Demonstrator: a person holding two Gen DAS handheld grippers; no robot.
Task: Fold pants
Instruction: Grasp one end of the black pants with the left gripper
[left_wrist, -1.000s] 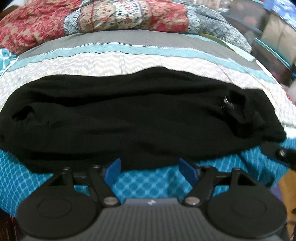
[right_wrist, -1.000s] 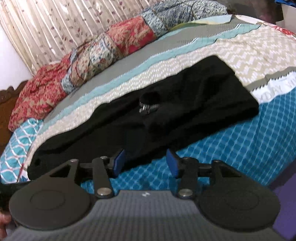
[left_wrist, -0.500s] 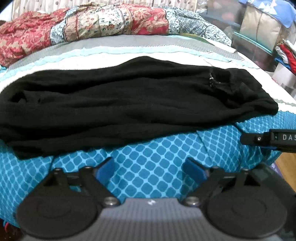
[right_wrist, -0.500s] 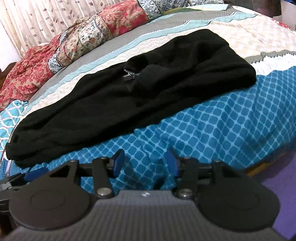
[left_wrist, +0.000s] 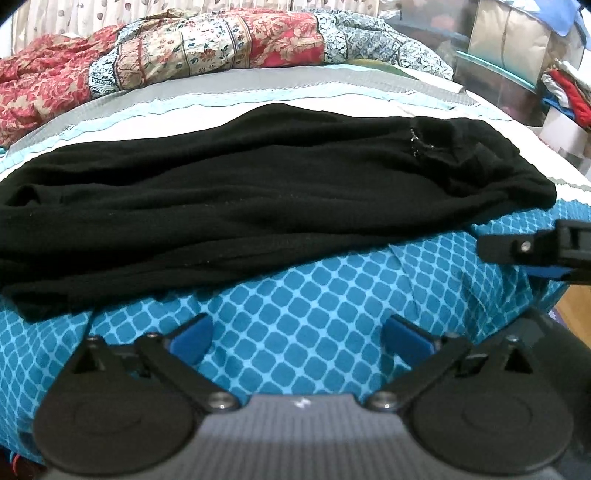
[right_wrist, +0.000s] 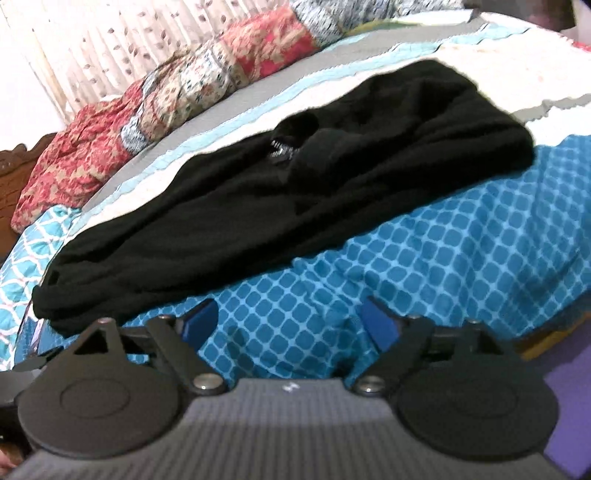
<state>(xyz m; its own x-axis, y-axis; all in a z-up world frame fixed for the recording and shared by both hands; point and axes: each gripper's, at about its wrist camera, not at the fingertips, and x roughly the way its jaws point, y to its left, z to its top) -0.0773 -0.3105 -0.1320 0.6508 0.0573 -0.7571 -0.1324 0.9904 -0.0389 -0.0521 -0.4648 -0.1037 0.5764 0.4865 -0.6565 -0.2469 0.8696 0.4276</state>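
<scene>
The black pants (left_wrist: 258, 192) lie lengthwise near the bed's (left_wrist: 314, 295) front edge. They look soft, light and limp. Take both ends of the near hem. Left tool (left_wrist: 301, 338) and right tool (right_wrist: 290, 325) are opening, both empty.

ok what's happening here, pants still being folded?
A person is working with two handheld tongs at the edge of a bed. Black pants lie folded lengthwise across the patterned bedspread, zipper end to the right. Neither tool holds anything: the left tongs and right tongs are both opening, with only bedspread showing between their blue pads, short of the pants' near edge. A cross fold is not yet done.
</scene>
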